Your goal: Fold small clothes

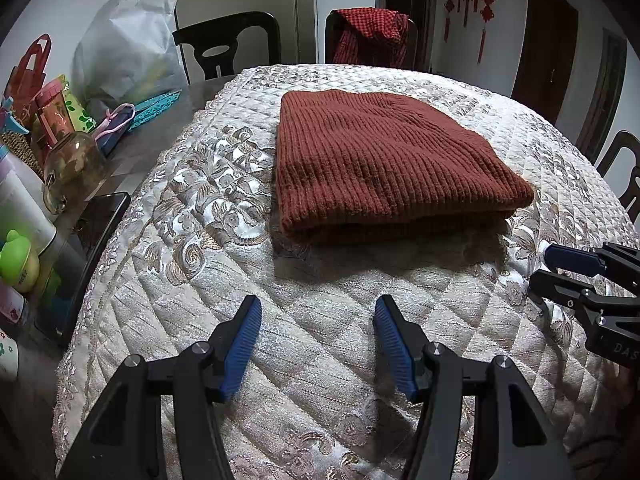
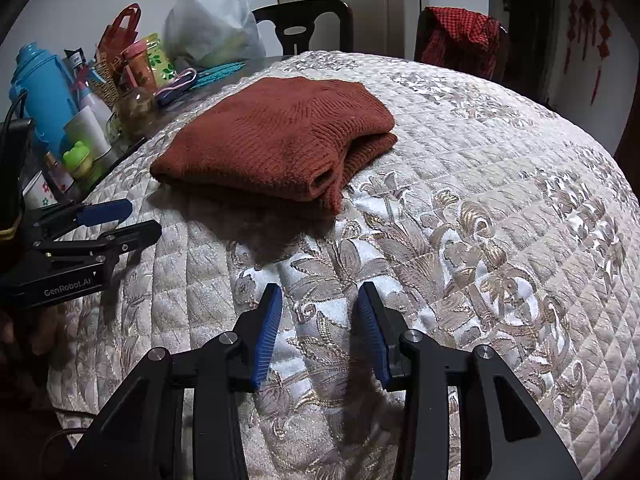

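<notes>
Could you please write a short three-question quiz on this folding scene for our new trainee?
1. True or false: the rust-brown knit sweater lies folded on the quilted cover.
2. Which gripper holds the sweater? A) left gripper B) right gripper C) neither
3. Fill in: a red checked cloth hangs over a dark ____ behind the table.

Key: 1 true. 2 C, both stand open over the bare cover, short of the sweater. 3 chair.

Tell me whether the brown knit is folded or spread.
Folded: the brown knit lies as a compact stack, layered edges showing at its near side.
</notes>
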### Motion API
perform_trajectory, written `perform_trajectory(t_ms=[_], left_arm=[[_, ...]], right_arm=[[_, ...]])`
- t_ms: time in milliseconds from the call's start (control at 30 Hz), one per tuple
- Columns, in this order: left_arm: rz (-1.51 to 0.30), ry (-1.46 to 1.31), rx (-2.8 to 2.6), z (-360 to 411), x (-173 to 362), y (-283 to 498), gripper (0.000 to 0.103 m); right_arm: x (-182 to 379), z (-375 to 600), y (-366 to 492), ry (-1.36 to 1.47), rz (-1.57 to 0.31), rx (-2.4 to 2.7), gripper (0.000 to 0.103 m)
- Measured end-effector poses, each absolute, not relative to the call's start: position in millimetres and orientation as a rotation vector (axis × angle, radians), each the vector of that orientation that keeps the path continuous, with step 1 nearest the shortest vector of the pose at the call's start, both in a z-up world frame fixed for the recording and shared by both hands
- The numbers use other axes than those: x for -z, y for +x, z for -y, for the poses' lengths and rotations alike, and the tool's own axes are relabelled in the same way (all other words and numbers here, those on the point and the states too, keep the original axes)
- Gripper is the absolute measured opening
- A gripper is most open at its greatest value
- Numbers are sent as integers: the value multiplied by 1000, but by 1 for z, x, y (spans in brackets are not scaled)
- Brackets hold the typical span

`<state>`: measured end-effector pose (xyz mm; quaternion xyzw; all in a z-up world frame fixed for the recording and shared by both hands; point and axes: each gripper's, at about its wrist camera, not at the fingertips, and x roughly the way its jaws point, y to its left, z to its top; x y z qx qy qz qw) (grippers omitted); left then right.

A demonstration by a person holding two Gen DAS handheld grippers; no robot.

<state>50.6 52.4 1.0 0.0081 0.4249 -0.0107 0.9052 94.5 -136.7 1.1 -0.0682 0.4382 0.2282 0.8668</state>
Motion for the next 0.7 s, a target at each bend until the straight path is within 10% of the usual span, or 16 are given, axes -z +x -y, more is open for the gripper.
perform_trajectory(t_ms=[700], left_arm=[[-878,14,23,-53,-1,50,64]], right_arm=[[-1,137,95,-142,-918,-478,41]])
